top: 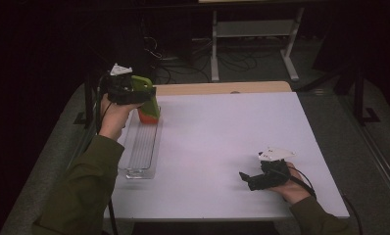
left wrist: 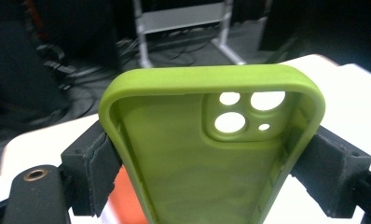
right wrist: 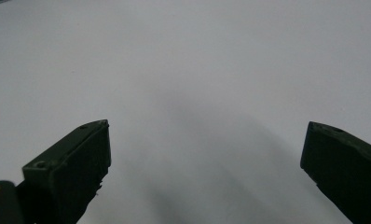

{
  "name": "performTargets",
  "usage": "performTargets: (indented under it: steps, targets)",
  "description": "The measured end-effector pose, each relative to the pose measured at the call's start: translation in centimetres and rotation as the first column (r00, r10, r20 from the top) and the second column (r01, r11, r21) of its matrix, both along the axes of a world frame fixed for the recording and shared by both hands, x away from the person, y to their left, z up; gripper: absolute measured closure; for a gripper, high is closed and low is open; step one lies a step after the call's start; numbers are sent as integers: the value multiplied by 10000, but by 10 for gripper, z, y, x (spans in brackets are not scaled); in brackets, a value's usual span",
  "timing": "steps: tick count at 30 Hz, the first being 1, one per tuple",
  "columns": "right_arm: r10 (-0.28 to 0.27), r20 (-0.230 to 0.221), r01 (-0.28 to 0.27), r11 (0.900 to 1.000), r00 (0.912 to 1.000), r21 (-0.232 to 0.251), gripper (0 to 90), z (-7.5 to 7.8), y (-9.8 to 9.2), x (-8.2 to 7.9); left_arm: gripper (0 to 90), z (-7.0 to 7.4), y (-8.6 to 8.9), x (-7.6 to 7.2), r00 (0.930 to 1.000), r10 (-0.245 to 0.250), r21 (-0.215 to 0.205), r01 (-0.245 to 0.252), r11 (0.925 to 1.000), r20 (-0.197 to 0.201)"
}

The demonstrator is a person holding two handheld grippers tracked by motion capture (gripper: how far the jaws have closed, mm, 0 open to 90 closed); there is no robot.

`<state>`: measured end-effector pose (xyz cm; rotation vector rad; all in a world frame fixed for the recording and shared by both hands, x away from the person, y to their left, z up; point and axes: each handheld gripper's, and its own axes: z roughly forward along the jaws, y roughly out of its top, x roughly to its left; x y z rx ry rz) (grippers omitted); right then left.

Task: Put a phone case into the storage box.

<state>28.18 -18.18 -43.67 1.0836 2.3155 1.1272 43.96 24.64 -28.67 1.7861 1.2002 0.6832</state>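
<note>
Green phone case (left wrist: 211, 158): soft, lime-coloured, with a raised rim and a camera cut-out of three round holes and one small hole near its upper right corner in the left gripper view. Inner face turned toward that camera. Held clear of the desk (top: 222, 147) at its far left corner, in the high view (top: 146, 95) hanging roughly upright, just above the far end of the clear tray.

Left hand-held gripper (left wrist: 207, 163): clamped on the phone case, one black pad pressing each long side edge. In the high view (top: 134, 93) it sits raised in the person's left hand (top: 112, 115), jaws pointing right along the far edge of the desk.

Orange item (top: 145, 116): a second piece, partly hidden behind and below the green case, at the far end of the tray; also glimpsed low left in the left gripper view (left wrist: 123, 196). Its exact shape cannot be told.

Clear tray (top: 140, 152): long, narrow, transparent, ribbed floor, lying lengthwise along the left side of the desk.

Right hand-held gripper (top: 247, 178): resting low on the near right part of the desk in the person's right hand (top: 293, 188), well apart from the case. Jaws spread wide in the right gripper view (right wrist: 207, 154), nothing between them, bare white desk surface beneath.

Desk: white top, pale wooden strip (top: 222, 88) along the far edge.
</note>
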Motion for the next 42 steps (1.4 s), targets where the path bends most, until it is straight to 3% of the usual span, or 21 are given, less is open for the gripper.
performTargets:
  steps: [5,10,12,17,24,25,35,42]
  targets:
    - [-93,17,93,9999,10000,118,11,0,0,0,154,-14,5,7,9961,812,179,-806,9966,-342]
    - [-160,28,160,9997,9999,159,11,1,-1,0,153,-32,5,14,9891,1249,291,-1230,9920,-776]
    - [-188,62,187,9997,9998,158,11,1,-1,0,153,-40,4,17,9862,1425,536,-1384,9889,-840]
    - [-205,110,203,9997,9997,151,11,1,-2,1,152,-55,0,22,9771,1901,644,-1845,9807,-953]
    - [-204,121,202,9997,9997,140,11,2,-3,0,147,-73,-3,29,9690,2123,928,-2015,9751,-1267]
    - [-204,126,203,9997,9997,138,11,2,-3,0,146,-74,-3,29,9704,2040,1093,-1906,9756,-1293]
    - [-197,149,195,9997,9997,144,11,2,-3,0,95,-79,-5,34,9711,2092,1208,-1954,9733,-1146]
    - [-193,167,191,9997,9997,143,11,2,-3,0,27,-77,-3,33,9767,1910,847,-1831,9794,-983]
